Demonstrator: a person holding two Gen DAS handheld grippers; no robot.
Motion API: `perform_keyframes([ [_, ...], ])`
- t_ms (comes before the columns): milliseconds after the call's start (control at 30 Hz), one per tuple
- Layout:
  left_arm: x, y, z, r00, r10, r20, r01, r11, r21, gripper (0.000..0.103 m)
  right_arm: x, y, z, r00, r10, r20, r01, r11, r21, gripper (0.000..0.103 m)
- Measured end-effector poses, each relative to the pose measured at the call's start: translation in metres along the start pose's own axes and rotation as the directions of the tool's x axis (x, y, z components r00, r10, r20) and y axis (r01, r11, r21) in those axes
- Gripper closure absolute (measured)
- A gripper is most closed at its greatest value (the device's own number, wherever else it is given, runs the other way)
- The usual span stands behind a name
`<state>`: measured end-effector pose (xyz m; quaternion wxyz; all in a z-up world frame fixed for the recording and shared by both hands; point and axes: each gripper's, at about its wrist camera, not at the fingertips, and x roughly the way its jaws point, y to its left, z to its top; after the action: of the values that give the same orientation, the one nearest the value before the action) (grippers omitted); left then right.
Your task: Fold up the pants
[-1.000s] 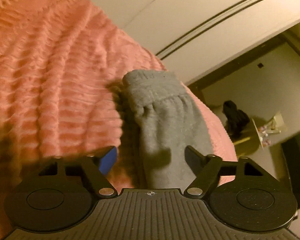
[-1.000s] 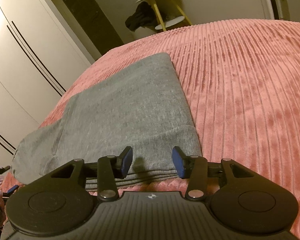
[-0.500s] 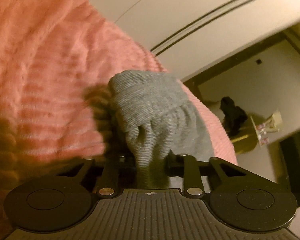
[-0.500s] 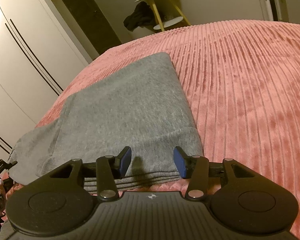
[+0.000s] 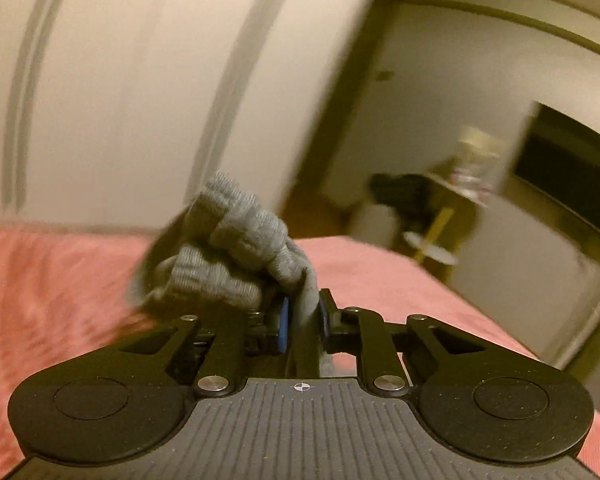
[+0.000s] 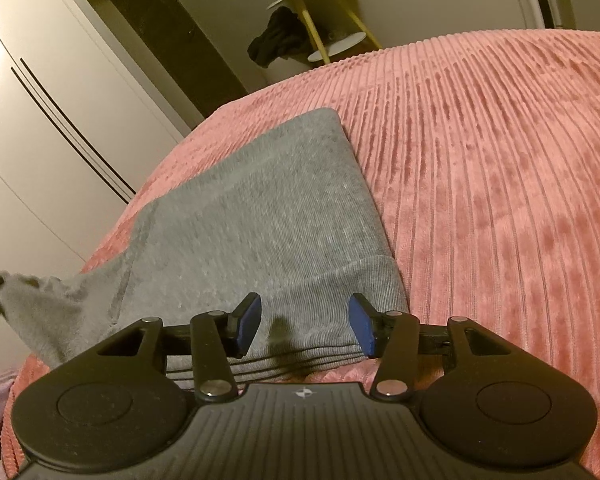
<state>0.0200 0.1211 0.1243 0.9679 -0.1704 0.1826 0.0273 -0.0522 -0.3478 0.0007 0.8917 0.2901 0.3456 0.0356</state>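
Left gripper (image 5: 302,320) clamped on pants (image 6: 260,216) end at 9 o'clock, right gripper (image 6: 304,326) agape over cuffs; lengthwise fold done, crosswise fold likely just starting.

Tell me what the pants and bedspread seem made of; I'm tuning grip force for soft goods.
Pants: grey knit, likely cotton jersey, matte, with a finely ribbed cuff; the left gripper bunches it into soft folds. Bedspread: pink plush, probably chenille or corduroy-like fleece; raised parallel ribs with a faint sheen. Right gripper hangs open over the cuff.
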Motion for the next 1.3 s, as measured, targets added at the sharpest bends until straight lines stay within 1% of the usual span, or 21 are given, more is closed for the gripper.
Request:
perform_keyframes([
  [33,-0.005,-0.020,0.000,0.999,-0.044,0.008,0.044,0.998,0.037,0.097,0.000,0.000,0.000,1.000,0.003,0.001,-0.003,1.000,0.004,0.054],
  [100,-0.016,-0.059,-0.005,0.986,-0.164,0.017,0.161,0.980,0.112,0.100,-0.002,-0.001,0.000,1.000,0.009,0.003,-0.009,1.000,0.013,0.054],
  [200,-0.026,-0.124,-0.023,0.963,-0.270,0.002,0.259,0.926,0.275,0.099,-0.004,-0.001,0.000,1.000,0.014,0.006,-0.014,1.000,0.017,0.054],
  [267,-0.016,-0.151,-0.041,0.961,-0.267,-0.073,0.276,0.914,0.297,0.091,-0.006,-0.001,0.000,1.000,0.015,0.007,-0.015,1.000,0.019,0.054],
  [300,-0.009,-0.156,-0.051,0.957,-0.264,-0.123,0.288,0.919,0.268,0.081,-0.007,-0.002,0.000,1.000,0.016,0.007,-0.016,1.000,0.023,0.054],
  [333,-0.003,-0.156,-0.059,0.951,-0.261,-0.165,0.294,0.929,0.225,0.061,-0.009,-0.003,0.000,1.000,0.018,0.007,-0.018,0.999,0.027,0.054],
  [400,0.003,-0.142,-0.075,0.952,-0.233,-0.196,0.262,0.955,0.138,0.031,-0.013,-0.003,-0.001,1.000,0.026,0.011,-0.026,0.999,0.034,0.052],
  [433,0.002,-0.132,-0.082,0.959,-0.206,-0.196,0.230,0.967,0.107,0.022,-0.015,-0.004,-0.001,0.999,0.033,0.015,-0.033,0.999,0.039,0.050],
  [600,0.008,-0.065,-0.091,0.966,-0.054,-0.251,0.062,0.998,0.024,0.022,-0.015,-0.006,0.001,0.998,0.064,0.018,-0.065,0.996,0.067,0.045],
  [700,0.003,-0.024,-0.085,0.967,-0.004,-0.256,-0.018,0.996,-0.084,0.022,-0.011,-0.003,0.001,0.998,0.066,0.008,-0.066,0.996,0.055,0.045],
  [767,0.002,-0.009,-0.081,0.966,0.033,-0.256,-0.058,0.994,-0.093,0.022,-0.010,-0.002,0.001,0.998,0.064,0.004,-0.064,0.997,0.046,0.044],
  [833,0.001,-0.006,-0.079,0.965,0.037,-0.259,-0.046,0.999,-0.028,0.022,-0.009,-0.001,0.002,0.998,0.063,0.003,-0.063,0.997,0.044,0.044],
  [900,-0.001,-0.014,-0.081,0.964,0.062,-0.260,-0.033,0.993,0.117,0.021,-0.009,-0.001,0.002,0.998,0.062,0.003,-0.062,0.997,0.049,0.044],
  [933,0.003,-0.018,-0.083,0.956,0.064,-0.286,-0.011,0.983,0.185,0.021,-0.010,-0.002,0.002,0.998,0.061,0.004,-0.061,0.997,0.052,0.044],
  [967,0.003,-0.020,-0.087,0.946,0.047,-0.320,0.014,0.982,0.187,0.021,-0.010,-0.002,0.002,0.998,0.060,0.004,-0.060,0.997,0.054,0.044],
  [1000,0.005,-0.015,-0.089,0.935,0.013,-0.354,0.038,0.990,0.137,0.022,-0.010,-0.002,0.001,0.998,0.058,0.005,-0.059,0.997,0.053,0.044],
  [1067,0.015,0.003,-0.088,0.917,-0.088,-0.389,0.077,0.996,-0.045,0.023,-0.010,-0.001,0.001,0.998,0.055,0.005,-0.055,0.997,0.046,0.044],
  [1133,0.030,0.017,-0.085,0.902,-0.157,-0.402,0.089,0.979,-0.182,0.025,-0.010,0.000,0.001,0.999,0.050,0.002,-0.050,0.998,0.037,0.044],
  [1200,0.044,0.023,-0.080,0.892,-0.175,-0.416,0.068,0.964,-0.258,0.028,-0.009,0.001,0.000,0.999,0.046,0.000,-0.046,0.999,0.025,0.044],
  [1233,0.047,0.025,-0.076,0.890,-0.201,-0.409,0.080,0.952,-0.294,0.029,-0.009,0.001,0.000,0.999,0.044,-0.001,-0.044,0.999,0.022,0.044],
  [1300,0.050,0.027,-0.069,0.906,-0.235,-0.352,0.114,0.936,-0.332,0.029,-0.010,0.000,0.000,0.999,0.046,-0.001,-0.046,0.999,0.028,0.044],
])
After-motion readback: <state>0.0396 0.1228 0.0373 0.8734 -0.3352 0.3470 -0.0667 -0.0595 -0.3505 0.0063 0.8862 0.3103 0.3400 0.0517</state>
